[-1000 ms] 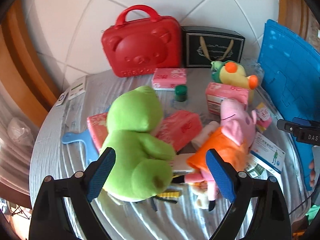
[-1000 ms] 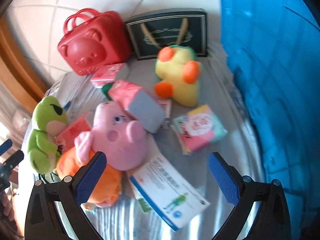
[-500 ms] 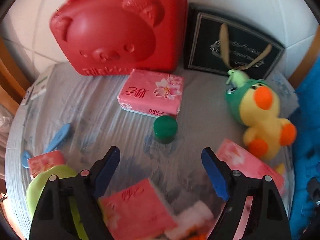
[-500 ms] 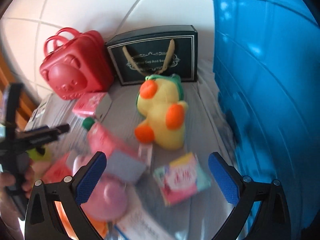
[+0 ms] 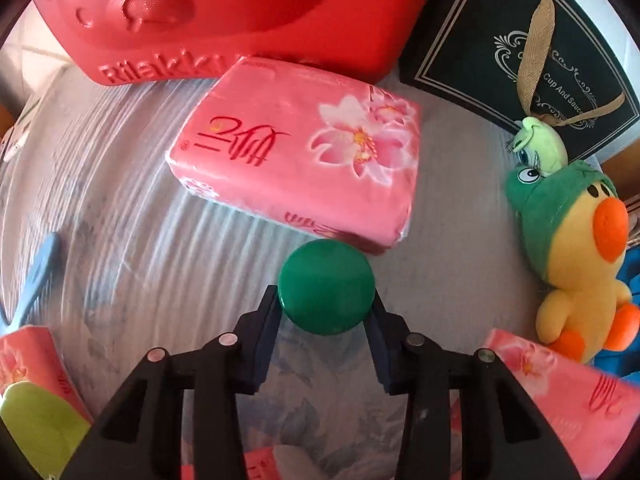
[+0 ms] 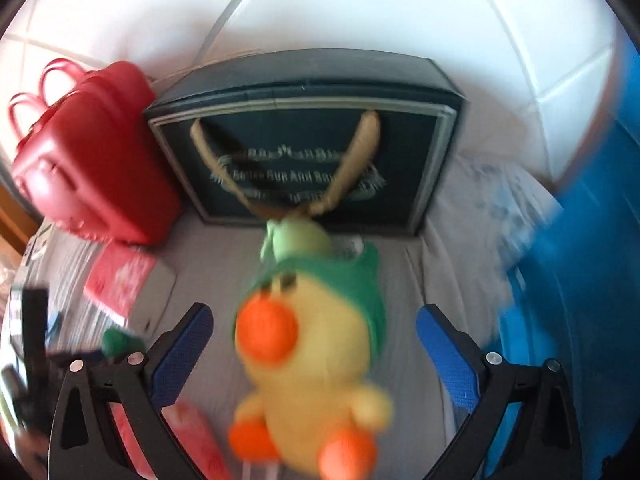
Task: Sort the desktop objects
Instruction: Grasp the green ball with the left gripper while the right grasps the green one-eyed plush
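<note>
My left gripper (image 5: pixel 326 312) is shut on a small bottle with a green cap (image 5: pixel 327 285), which stands on the grey cloth just in front of a pink tissue pack (image 5: pixel 298 160). My right gripper (image 6: pixel 314 344) is open, one finger on each side of a yellow duck plush with a green hood (image 6: pixel 316 344), without touching it. The duck also shows at the right of the left wrist view (image 5: pixel 576 256). The green cap shows blurred at the left of the right wrist view (image 6: pixel 116 340).
A red bear-face case (image 5: pixel 224 12) and a dark gift bag (image 5: pixel 520 48) stand at the back against the white wall. A blue crate (image 6: pixel 576 300) is on the right. More pink tissue packs (image 5: pixel 560 392) and a green frog plush (image 5: pixel 36 432) lie near the front.
My left gripper moved forward to the green-capped bottle and shut on it. My right gripper moved forward until the duck plush lay between its open fingers.
</note>
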`<state>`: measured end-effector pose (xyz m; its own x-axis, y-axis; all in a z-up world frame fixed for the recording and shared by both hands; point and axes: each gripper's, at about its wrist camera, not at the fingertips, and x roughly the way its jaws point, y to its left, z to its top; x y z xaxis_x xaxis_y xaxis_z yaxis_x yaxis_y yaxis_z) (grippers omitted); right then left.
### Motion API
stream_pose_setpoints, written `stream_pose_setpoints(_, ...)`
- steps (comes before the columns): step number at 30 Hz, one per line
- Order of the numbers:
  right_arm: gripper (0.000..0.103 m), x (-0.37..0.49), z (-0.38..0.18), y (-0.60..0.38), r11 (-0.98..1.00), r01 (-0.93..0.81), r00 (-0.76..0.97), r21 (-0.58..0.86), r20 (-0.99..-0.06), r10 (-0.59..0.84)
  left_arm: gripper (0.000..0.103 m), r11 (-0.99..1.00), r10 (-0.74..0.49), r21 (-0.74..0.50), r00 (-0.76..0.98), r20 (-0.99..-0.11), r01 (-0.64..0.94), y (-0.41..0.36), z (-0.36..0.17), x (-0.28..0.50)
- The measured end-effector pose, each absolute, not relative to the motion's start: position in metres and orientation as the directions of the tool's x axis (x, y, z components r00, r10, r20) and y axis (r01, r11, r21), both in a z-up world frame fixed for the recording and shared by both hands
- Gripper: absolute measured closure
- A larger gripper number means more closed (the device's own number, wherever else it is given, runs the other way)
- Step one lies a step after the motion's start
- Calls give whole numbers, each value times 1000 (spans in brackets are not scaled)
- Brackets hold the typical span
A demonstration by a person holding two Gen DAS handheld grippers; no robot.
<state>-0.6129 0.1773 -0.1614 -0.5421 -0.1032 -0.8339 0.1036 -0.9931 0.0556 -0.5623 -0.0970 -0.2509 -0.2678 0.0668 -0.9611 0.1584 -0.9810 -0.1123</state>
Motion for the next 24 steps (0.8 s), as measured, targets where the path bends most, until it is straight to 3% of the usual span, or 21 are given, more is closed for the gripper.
stream_pose_setpoints(10, 0, -723, -243, 139, -981, 180, -314, -75, -949, 15, 60, -995, 31, -52, -229, -973, 87, -95, -251, -555)
stream_pose_setpoints(13, 46, -727, -261, 138, -973, 179, -318, -145, -944, 83, 63, -996, 35, -55, -271, -962, 65, -92, -244, -552)
stream_pose_setpoints(14, 51, -725, -256, 142, -979, 166, -333, -118, -941, 56, 63, -997, 31, -50, -284, -958, 62, -92, -241, -551)
stream_pose_setpoints(24, 51, -597, -157, 148, -965, 239, -554, 105, -802, -224, 63, -997, -28, -11, -500, -866, 75, -87, -154, -486)
